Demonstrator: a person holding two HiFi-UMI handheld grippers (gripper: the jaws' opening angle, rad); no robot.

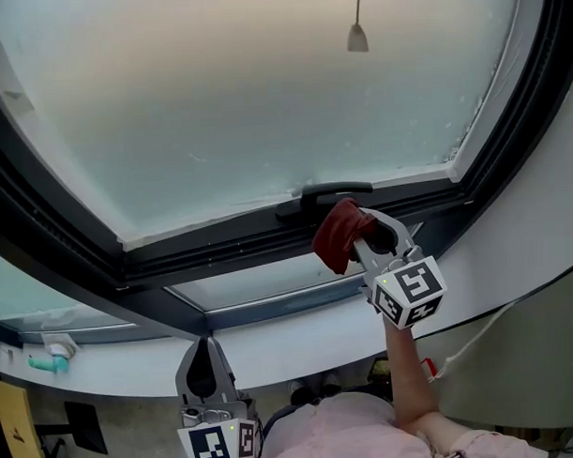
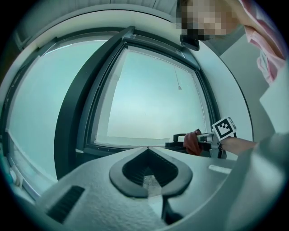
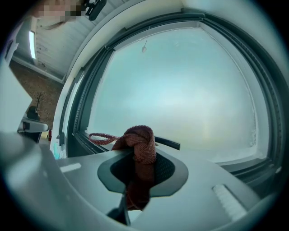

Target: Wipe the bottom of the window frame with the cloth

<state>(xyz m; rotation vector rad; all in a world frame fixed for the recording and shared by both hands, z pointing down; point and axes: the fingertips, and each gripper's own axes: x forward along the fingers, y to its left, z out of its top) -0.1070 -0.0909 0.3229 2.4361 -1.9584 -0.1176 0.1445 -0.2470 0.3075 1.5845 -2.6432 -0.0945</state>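
A dark handle [image 1: 325, 195] is seen just behind the red cloth [image 1: 336, 236], pinched in the right gripper [image 1: 367, 233] at the window frame [image 1: 221, 246] bottom, arm outstretched. The left gripper [image 1: 208, 348] is held low over the white sill [image 1: 291, 345], jaws pressed together, empty.

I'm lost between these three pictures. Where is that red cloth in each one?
Head view: the cloth is right of centre, pinched in the right claw, just below the black window handle.
Left gripper view: the cloth is small, right of the middle, beside the handle.
Right gripper view: the cloth is low in the centre, gripped between the jaws, with the handle behind it.
Shared landmark: the black window handle.
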